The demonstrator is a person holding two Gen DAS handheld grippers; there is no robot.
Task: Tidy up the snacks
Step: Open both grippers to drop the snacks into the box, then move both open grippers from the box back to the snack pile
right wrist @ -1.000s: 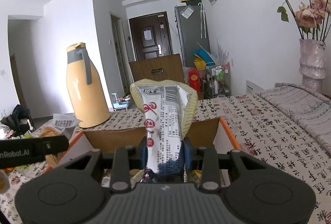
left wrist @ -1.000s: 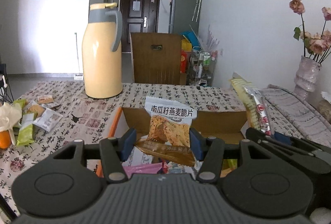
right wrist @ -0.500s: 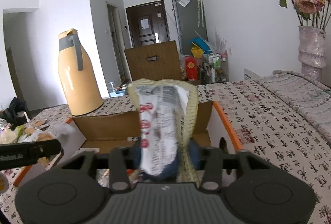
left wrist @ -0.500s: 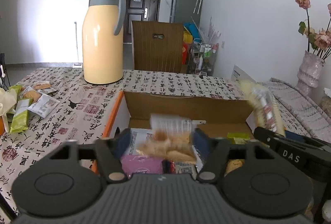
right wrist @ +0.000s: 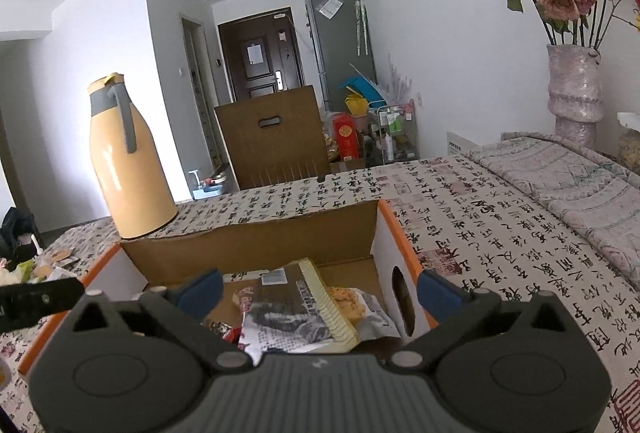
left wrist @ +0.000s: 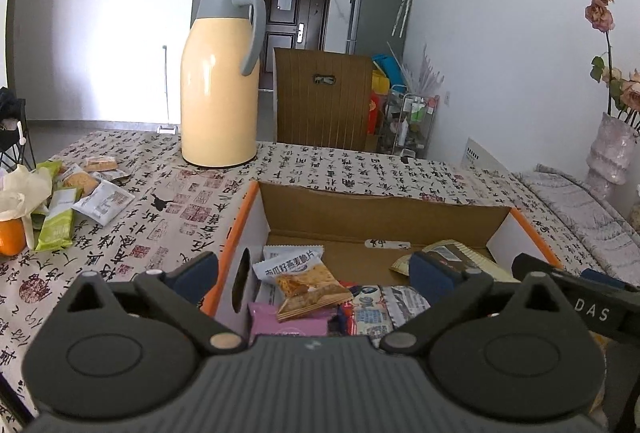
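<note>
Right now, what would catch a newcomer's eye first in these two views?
The tall yellow thermos jug stands on the calligraphy-print tablecloth, behind the orange-edged cardboard box holding snack packets. To the box's left, loose snack packets lie on the cloth. Dried roses in a pink vase stand far right.

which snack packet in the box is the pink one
The pink packet lies in the cardboard box at its near left corner, partly under the orange cracker packet; the others are white, orange or striped.

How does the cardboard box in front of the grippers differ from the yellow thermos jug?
The cardboard box is low, wide and open on top with snack packets inside; the thermos jug is tall, narrow and lidded. The box has orange edges and straight brown walls; the jug is pale yellow and rounded, with a grey handle. Both stand on the patterned tablecloth.
</note>
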